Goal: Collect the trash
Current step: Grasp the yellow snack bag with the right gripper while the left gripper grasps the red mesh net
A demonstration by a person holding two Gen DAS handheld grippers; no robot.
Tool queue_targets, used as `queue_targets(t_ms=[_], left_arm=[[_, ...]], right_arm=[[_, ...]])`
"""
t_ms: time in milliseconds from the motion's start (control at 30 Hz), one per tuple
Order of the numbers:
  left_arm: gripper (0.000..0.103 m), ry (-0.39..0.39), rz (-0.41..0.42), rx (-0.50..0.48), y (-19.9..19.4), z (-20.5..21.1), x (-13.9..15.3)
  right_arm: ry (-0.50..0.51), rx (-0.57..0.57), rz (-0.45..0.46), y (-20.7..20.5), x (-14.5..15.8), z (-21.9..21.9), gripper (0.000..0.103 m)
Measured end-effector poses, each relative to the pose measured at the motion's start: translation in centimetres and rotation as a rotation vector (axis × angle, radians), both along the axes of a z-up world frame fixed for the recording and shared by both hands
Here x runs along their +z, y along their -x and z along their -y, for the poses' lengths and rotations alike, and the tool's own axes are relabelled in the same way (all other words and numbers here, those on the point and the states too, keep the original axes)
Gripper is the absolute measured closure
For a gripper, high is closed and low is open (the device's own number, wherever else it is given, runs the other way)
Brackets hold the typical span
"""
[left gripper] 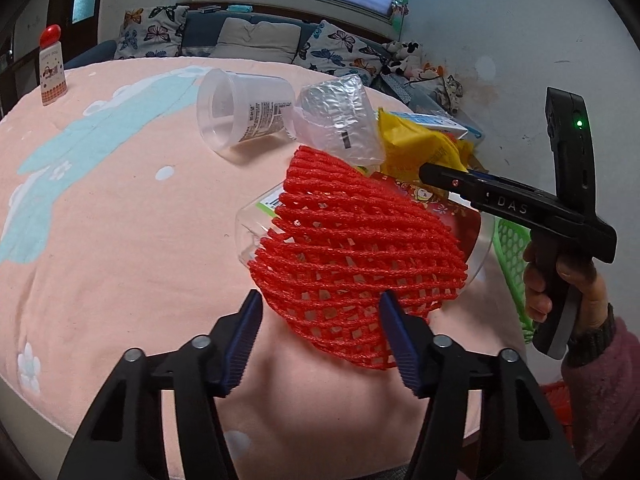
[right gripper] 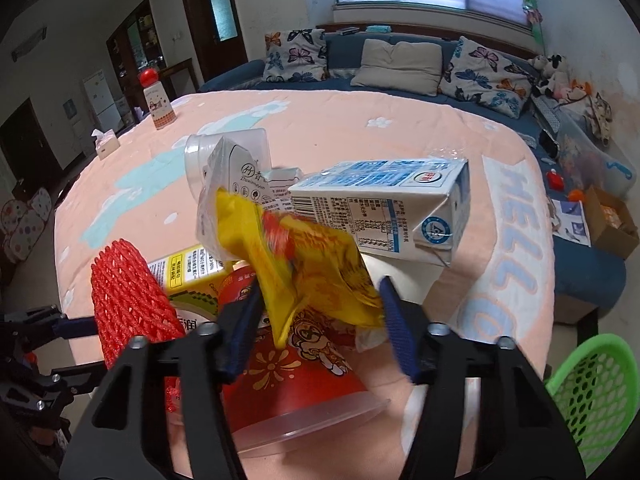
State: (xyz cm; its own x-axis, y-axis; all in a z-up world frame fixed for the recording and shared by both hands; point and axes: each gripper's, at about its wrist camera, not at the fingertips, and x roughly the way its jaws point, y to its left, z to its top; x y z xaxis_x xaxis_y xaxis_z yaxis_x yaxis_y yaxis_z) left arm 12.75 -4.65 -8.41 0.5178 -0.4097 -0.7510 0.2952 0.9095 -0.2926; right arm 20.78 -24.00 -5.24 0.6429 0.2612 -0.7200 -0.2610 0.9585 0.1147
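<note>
Both grippers wide, red net (left gripper: 352, 256) btwn left fingers (left gripper: 244, 344)

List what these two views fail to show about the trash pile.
- Red foam fruit net, left wrist view: covers most of the clear-rimmed red cup beneath.
- Crumpled yellow snack wrapper, right wrist view: motion-blurred, print unreadable; contact with the right claw unclear.
- Green mesh basket: cut off by the frame edge, contents unseen.

The left wrist camera looks forward and down, close over the red net (left gripper: 356, 256). The right wrist camera faces the sofa (right gripper: 400, 64), close behind the yellow wrapper (right gripper: 312, 264). Both views share the net, wrapper, clear cup (left gripper: 244, 114) and pink table (left gripper: 120, 208).
</note>
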Motion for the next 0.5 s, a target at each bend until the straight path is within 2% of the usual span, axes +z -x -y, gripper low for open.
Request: queue_targets(t_ms=[100,133,167,233,500], left_arm=[[0.066,0.015,-0.003,-0.015,0.1,0.1,0.1],[0.073,0.02,-0.003,-0.017,0.1,0.1,0.1],[0.082,0.023,-0.002,-0.018,0.1,0.1,0.2],[0.094,0.03,-0.001,-0.025,0.2,0.1,0.2],[0.097,0.018,0.072,-0.034,1.7,-0.1,2.4]], right_arm=[[-0.017,-0.002,0.009,0.2,0.2,0.1,0.065],[-0.019,-0.004,0.014,0.4,0.3,0.2,0.073],[-0.022,-0.005,0.022,0.6,0.4,0.2,0.076],[-0.026,0.0,0.027,1.0,0.6,0.2,0.078],[-0.002,0.012,0.085,2.3,1.8,-0.8,0.087]])
